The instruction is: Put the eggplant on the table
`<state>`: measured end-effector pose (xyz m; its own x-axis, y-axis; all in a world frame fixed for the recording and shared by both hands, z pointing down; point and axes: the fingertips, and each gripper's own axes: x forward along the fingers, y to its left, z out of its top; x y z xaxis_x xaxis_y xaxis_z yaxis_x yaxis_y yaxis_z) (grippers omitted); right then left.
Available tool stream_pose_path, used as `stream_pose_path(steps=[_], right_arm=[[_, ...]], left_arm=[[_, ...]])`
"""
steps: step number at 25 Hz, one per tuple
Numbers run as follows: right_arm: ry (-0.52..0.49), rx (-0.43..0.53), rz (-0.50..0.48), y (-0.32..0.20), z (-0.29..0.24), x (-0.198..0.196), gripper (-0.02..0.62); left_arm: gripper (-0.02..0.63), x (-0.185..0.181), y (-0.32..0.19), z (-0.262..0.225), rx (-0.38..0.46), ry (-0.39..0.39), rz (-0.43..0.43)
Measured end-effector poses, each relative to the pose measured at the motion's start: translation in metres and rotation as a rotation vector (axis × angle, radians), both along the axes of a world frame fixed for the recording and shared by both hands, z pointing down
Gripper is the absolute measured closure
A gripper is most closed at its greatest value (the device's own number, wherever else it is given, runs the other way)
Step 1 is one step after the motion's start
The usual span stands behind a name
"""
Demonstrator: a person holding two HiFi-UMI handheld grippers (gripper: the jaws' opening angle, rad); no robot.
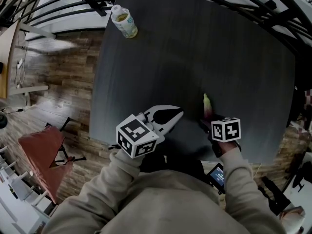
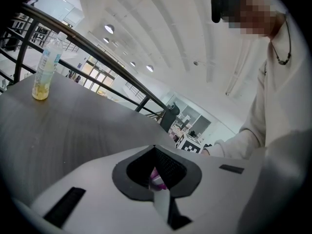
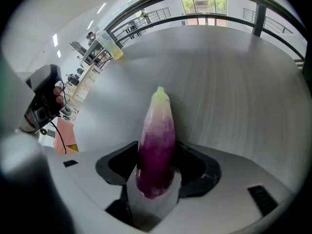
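eggplant (image 1: pixel 207 108) was already down at the near part of the dark table (image 1: pixel 234 57), green tip pointing away from the person. as far as the views showed, it lay along the tabletop or only barely off it. the right gripper (image 3: pixel 157 152), pointed steeply down, had its jaws spread fairly wide around the purple end, with both pads against its sides. so the carrying looked done and the letting go did not: what remained, by my reading, was to part the jaws clear of it and lift away. the left gripper (image 1: pixel 178 115) hung just beside, tips together, taking no part. a small purple-white speck showed in its hollow, which i could not identify. a bottle (image 1: pixel 124 22) stood well apart at the far corner.
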<state>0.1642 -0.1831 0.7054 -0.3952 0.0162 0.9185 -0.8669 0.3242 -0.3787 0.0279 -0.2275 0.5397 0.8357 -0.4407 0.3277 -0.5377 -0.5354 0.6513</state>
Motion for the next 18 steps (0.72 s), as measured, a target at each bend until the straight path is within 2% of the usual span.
stream_pose_path(steps=[9, 11, 15, 18], right_arm=[[0.022, 0.027, -0.025, 0.001, -0.003, 0.0, 0.317], [0.016, 0.031, -0.03, 0.001, -0.003, 0.0, 0.284], [-0.02, 0.016, 0.016, 0.002, -0.002, -0.002, 0.282], [0.003, 0.03, 0.028, 0.0, -0.006, 0.004, 0.282]], left_arm=[[0.604, -0.001, 0.001, -0.005, 0.009, 0.0, 0.003], [0.604, -0.001, 0.001, -0.006, 0.01, 0.001, -0.002], [0.604, -0.002, 0.002, -0.011, 0.019, -0.002, 0.004], [0.604, -0.002, 0.005, -0.018, 0.031, -0.008, 0.012]])
